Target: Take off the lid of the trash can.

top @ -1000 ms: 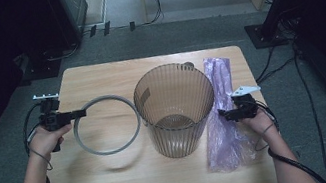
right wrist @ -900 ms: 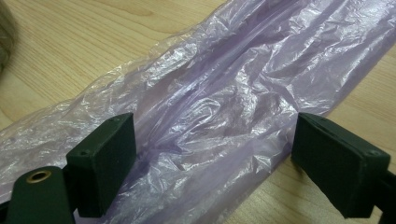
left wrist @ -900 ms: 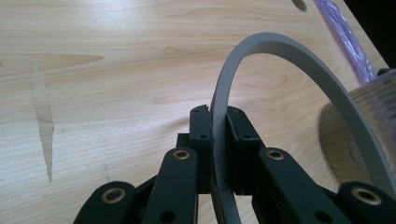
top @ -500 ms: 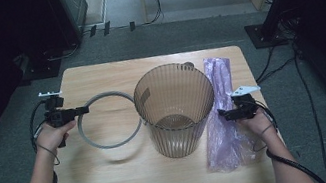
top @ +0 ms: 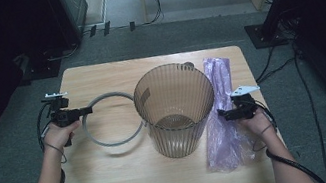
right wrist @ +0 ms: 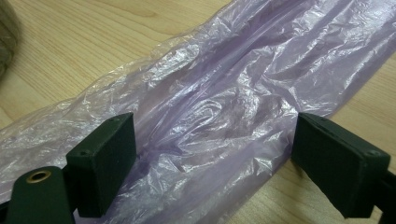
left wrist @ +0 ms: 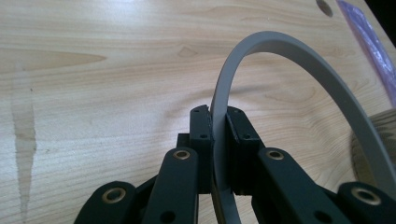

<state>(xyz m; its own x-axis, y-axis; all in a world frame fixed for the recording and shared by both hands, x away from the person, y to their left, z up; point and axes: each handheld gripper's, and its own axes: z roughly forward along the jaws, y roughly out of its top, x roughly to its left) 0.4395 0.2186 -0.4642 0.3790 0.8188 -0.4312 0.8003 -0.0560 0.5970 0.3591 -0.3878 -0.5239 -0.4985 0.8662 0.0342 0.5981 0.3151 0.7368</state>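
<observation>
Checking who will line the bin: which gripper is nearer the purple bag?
Right. The right gripper hangs over the purple bag, jaws open astride it; the left gripper grips the grey ring beyond the bin.

On the desk [top: 116, 181], seen from the high view: bin [top: 176, 107] upright at the middle. Ring [top: 110, 119] just left of the bin, its right edge touching or nearly touching the bin wall. Bag [top: 225, 136] stretched front to back along the right edge, just right of the bin. Left gripper [top: 84, 111] at the ring's left rim, jaws clamped on it. Right gripper [top: 223, 115] over the bag's middle, jaws apart, astride the bag. Cables [top: 272, 59] on the floor beyond the right side.
</observation>
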